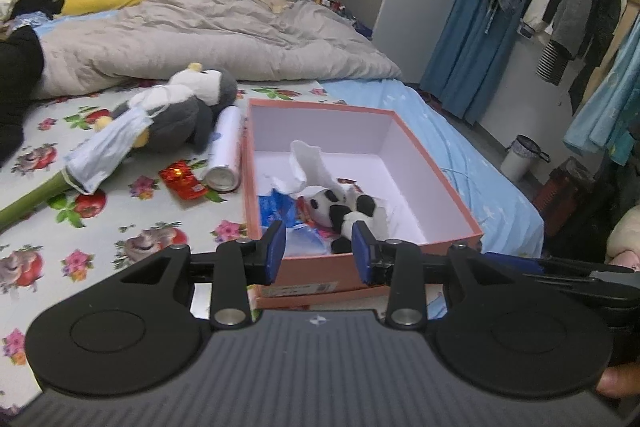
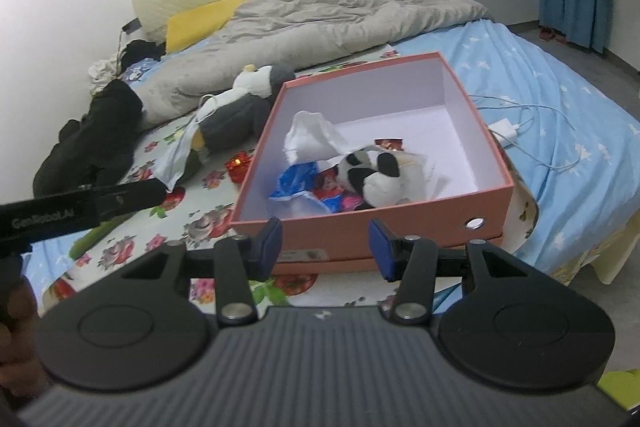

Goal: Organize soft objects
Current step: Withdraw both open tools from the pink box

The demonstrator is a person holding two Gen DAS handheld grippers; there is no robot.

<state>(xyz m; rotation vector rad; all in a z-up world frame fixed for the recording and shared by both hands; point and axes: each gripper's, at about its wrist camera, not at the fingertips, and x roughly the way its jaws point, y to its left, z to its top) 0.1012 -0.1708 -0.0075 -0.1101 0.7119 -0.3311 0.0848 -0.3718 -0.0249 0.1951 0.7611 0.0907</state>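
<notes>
Grey-and-white penguin plush (image 1: 188, 107) is lying on the flowery bedsheet (image 1: 120, 223) left of the open pink cardboard box (image 1: 448, 239), black-and-white panda plush (image 1: 344, 211) sits inside it, and left gripper (image 1: 319, 249) plus right gripper (image 2: 325, 247) both hover wide apart, holding nothing.

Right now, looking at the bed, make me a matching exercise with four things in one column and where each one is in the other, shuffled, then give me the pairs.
Things:
1. panda plush
2. penguin plush
3. white can
4. white charger

Places:
A. on the blue sheet, to the right of the box in the right wrist view
B. lying on the floral sheet right beside the box's left wall
C. inside the pink box
D. on the floral sheet near the grey duvet, with a face mask draped on it

Pairs: 1-C, 2-D, 3-B, 4-A
</notes>
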